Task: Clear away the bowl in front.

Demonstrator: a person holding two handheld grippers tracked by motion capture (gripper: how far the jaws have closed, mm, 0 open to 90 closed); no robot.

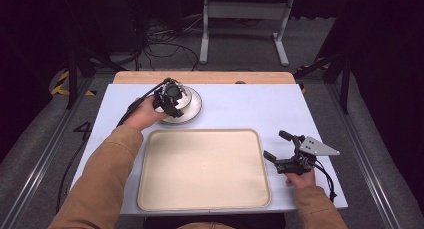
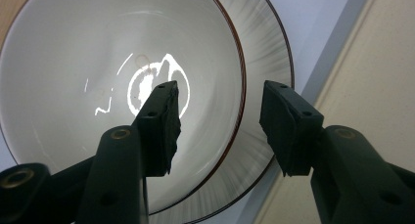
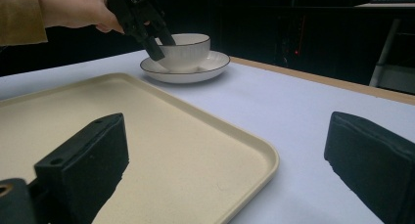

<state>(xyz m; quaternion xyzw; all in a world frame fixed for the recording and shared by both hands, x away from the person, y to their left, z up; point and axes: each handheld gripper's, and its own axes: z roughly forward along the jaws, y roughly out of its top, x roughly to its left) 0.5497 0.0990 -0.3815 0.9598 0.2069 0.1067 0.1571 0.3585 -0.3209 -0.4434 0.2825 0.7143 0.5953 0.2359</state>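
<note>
A white bowl (image 2: 73, 62) with a thin dark rim stands on a matching white plate (image 2: 269, 53) at the back left of the table. My left gripper (image 2: 220, 87) is open and straddles the bowl's rim, one jaw inside the bowl and the other outside, above the plate. In the high view the left gripper (image 1: 170, 101) covers most of the bowl (image 1: 186, 98) on the plate (image 1: 194, 111). My right gripper (image 1: 275, 145) is open and holds nothing, low over the table just right of the beige tray (image 1: 202, 169). The right gripper view shows the bowl (image 3: 188, 50) with the left gripper (image 3: 142, 18) at its near rim.
The large beige tray (image 3: 147, 136) lies bare at the front middle of the pale blue table top (image 1: 250, 109). A wooden strip (image 1: 210, 77) runs along the table's far edge. Beyond it are a white stand (image 1: 245, 19) and cables on the floor.
</note>
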